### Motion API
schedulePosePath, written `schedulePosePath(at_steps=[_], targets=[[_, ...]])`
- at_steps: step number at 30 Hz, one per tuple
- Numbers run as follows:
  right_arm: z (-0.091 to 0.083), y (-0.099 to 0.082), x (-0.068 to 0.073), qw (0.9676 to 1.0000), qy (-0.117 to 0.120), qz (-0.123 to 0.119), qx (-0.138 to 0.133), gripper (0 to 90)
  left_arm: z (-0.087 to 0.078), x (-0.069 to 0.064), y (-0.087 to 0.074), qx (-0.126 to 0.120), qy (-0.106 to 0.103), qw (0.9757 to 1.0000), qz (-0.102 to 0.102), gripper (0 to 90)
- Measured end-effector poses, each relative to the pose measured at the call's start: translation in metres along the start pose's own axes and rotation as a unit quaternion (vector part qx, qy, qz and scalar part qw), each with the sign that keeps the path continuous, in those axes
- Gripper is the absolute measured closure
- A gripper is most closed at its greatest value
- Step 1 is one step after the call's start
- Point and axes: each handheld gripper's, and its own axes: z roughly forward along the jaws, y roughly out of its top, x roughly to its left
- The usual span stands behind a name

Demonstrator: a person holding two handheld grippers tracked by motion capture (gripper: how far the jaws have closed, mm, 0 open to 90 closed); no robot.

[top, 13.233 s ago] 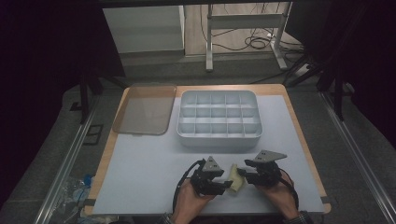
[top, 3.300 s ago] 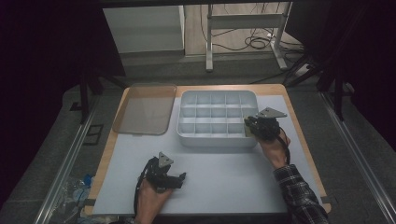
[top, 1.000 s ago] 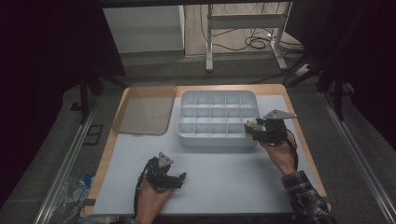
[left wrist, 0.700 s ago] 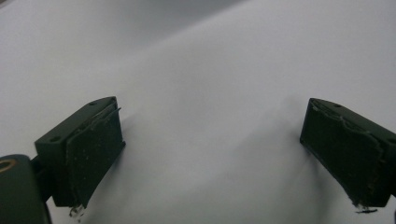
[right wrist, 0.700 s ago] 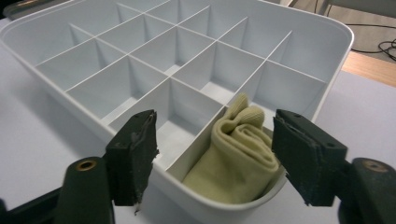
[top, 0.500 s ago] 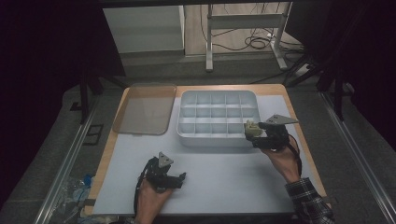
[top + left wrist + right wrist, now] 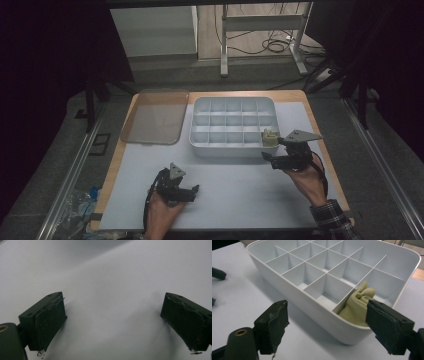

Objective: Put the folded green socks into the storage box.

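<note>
Two hands low over table | right gripper [image 7: 269, 156] level, just short of box [image 7: 317, 302], jaws just opened, cloth [image 7: 358, 306] free inside | left gripper [image 7: 194, 190] resting, jaws apart, empty

In the right gripper view, the lower part of the yellow cloth [image 7: 358, 306] was hidden behind the near wall of the white tray [image 7: 312, 307], and its right edge sat behind the right gripper [image 7: 332, 327]'s jaw at four o'clock. The tray's far corner, toward twelve o'clock, was cut off by the top edge. In the high view the cloth [image 7: 270, 137] was too small to show its folds. There the person's forearms were cut off at six o'clock. In the left gripper view, the left gripper [image 7: 112, 322]'s jaws were cut off at the bottom edge.
</note>
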Motion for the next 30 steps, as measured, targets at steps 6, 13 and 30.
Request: schedulePosePath(at_steps=[6,13,30], targets=[[-0.004,-0.005,0.004,0.9999,0.015,-0.002,0.006,13.6,0.0,0.0,0.0,0.0,0.0,1.0,-0.001,5.6],[-0.01,-0.009,0.008,0.9996,0.027,-0.002,0.005,9.4,0.0,0.0,0.0,-0.002,0.001,1.0,-0.003,5.6],[-0.016,-0.036,0.023,0.9994,0.017,-0.005,0.029,2.2,0.0,0.0,0.0,0.0,0.0,1.0,-0.001,5.6]])
